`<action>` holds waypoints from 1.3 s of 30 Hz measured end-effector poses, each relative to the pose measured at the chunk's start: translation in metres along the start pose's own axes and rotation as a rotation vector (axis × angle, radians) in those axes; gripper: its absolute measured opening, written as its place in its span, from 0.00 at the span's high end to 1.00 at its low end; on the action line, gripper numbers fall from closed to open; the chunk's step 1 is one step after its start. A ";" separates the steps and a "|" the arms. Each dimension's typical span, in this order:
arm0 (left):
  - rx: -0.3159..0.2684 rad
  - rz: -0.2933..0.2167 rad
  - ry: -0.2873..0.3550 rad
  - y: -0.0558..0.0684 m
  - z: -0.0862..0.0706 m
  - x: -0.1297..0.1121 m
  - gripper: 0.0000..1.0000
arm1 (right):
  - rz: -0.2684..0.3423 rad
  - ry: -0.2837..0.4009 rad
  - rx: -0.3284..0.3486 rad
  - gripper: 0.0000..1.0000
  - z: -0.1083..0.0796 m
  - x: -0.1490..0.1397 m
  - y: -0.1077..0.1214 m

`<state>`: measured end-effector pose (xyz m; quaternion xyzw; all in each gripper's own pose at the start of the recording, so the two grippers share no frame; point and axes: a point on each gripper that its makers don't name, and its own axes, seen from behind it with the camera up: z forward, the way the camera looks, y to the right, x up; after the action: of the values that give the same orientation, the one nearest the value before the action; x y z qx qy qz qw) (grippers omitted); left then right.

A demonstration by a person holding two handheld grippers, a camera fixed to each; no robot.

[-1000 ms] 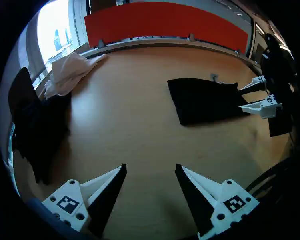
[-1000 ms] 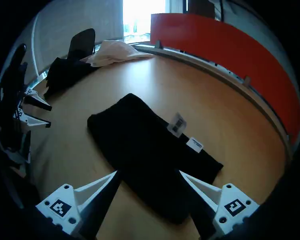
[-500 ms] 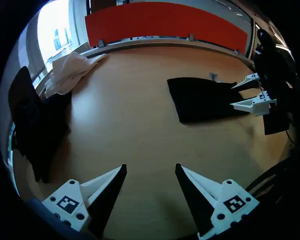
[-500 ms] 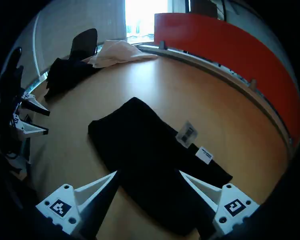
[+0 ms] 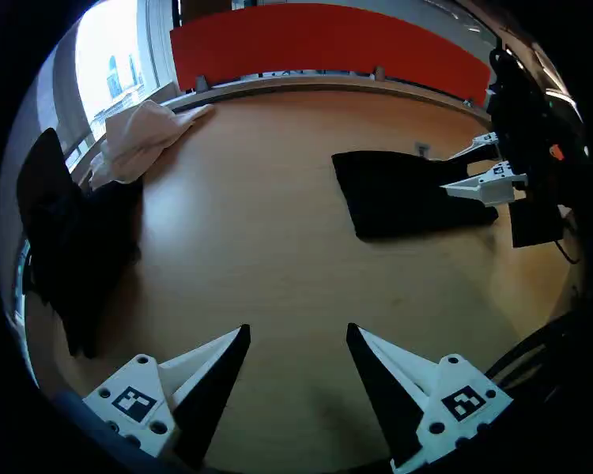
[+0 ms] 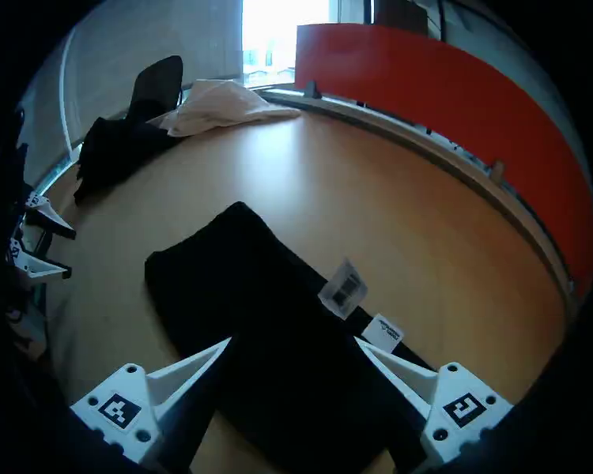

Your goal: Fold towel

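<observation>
Our black towel lay flat on the wooden table. Our right gripper hovered over its near end, jaws apart. Our left gripper, jaws also apart, hung over bare wood well away. We judged both should pinch matching corners, then lift evenly.

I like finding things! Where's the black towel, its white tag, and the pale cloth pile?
black towel (image 6: 245, 320), right gripper view, middle of the flat cloth.
white tag (image 6: 343, 287), right gripper view, middle of the tag.
pale cloth pile (image 5: 141, 136), left gripper view, top of the heap.
</observation>
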<state>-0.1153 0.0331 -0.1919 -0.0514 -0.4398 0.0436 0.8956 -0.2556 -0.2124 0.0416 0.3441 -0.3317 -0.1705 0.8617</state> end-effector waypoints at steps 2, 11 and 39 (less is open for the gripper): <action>0.000 0.000 0.000 0.000 0.000 0.000 0.10 | -0.003 0.000 -0.005 0.00 0.002 0.002 0.005; 0.000 0.000 -0.004 0.000 -0.002 -0.002 0.10 | -0.001 -0.002 -0.015 0.00 0.013 0.010 0.019; -0.002 0.004 -0.004 -0.001 -0.002 -0.002 0.10 | 0.021 -0.030 -0.024 0.00 -0.029 -0.036 0.011</action>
<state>-0.1153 0.0315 -0.1945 -0.0530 -0.4414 0.0450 0.8946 -0.2610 -0.1719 0.0166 0.3276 -0.3459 -0.1705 0.8625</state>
